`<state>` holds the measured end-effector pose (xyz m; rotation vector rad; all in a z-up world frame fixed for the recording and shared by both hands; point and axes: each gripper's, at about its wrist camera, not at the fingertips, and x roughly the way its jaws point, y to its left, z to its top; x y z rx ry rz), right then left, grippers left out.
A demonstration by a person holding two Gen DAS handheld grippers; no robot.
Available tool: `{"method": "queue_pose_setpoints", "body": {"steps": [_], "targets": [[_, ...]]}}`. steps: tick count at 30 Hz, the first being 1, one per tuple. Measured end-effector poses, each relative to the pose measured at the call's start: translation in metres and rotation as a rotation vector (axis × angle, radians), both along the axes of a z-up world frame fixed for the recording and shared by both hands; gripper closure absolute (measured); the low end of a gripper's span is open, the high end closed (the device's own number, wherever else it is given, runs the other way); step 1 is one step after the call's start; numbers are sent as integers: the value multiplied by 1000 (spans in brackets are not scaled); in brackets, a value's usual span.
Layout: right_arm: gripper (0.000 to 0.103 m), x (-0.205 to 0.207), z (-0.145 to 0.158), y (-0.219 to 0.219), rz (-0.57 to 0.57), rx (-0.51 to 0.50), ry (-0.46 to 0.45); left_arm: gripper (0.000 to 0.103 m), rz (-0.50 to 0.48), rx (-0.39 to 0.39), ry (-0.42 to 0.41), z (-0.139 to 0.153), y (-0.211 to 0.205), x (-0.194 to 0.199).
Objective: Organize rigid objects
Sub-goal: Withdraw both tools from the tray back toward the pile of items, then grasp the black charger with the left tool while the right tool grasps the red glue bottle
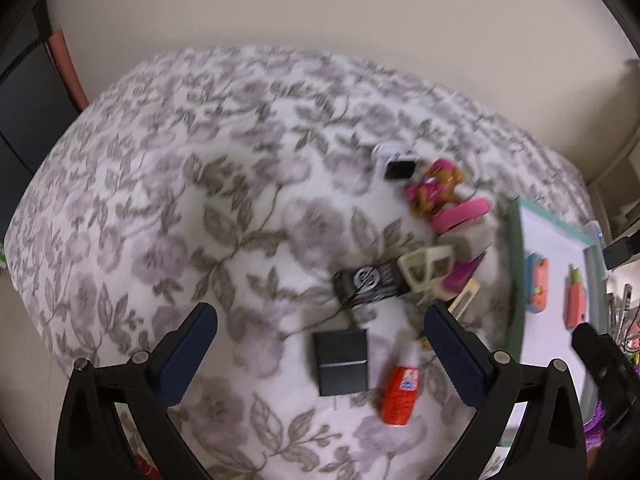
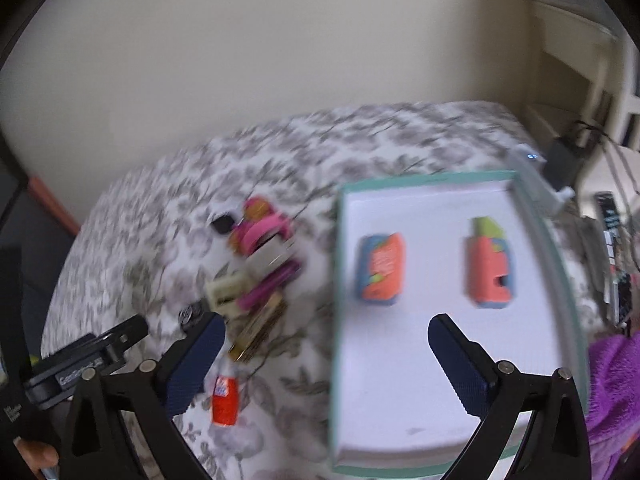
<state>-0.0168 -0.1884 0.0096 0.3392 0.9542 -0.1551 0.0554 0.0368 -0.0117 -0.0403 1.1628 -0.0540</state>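
Both empty, jaws apart, the left gripper (image 1: 320, 344) hovers over a dark box (image 1: 342, 362) awaiting pickup, while the right gripper (image 2: 326, 344) hangs above the teal-rimmed tray (image 2: 335, 280) holding two orange items.

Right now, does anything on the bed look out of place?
Yes. Two items sit neatly apart in the tray, but the pile beside it is a jumble, and the orange bottle lies tipped on the bedspread.

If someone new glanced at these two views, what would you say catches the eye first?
Probably the white tray with a teal rim on the floral bedspread, holding two coral-and-blue items side by side. Next, the jumbled pile of pink toys and small boxes left of it, with an orange glue bottle lying nearer the open left tool.
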Motion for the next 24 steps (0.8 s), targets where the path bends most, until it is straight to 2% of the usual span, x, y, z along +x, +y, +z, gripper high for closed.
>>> {"method": "queue_pose_setpoints", "body": {"steps": [4, 10, 17, 24], "targets": [[0, 10, -22, 28, 71, 13, 69, 0, 31, 8, 77, -17, 9, 5], [2, 18, -54, 55, 141, 6, 169, 0, 64, 12, 151, -36, 17, 9], [5, 20, -80, 69, 182, 36, 248, 0, 52, 6, 182, -43, 15, 11], [7, 23, -92, 83, 214, 33, 278, 0, 8, 28, 217, -55, 1, 17]]}}
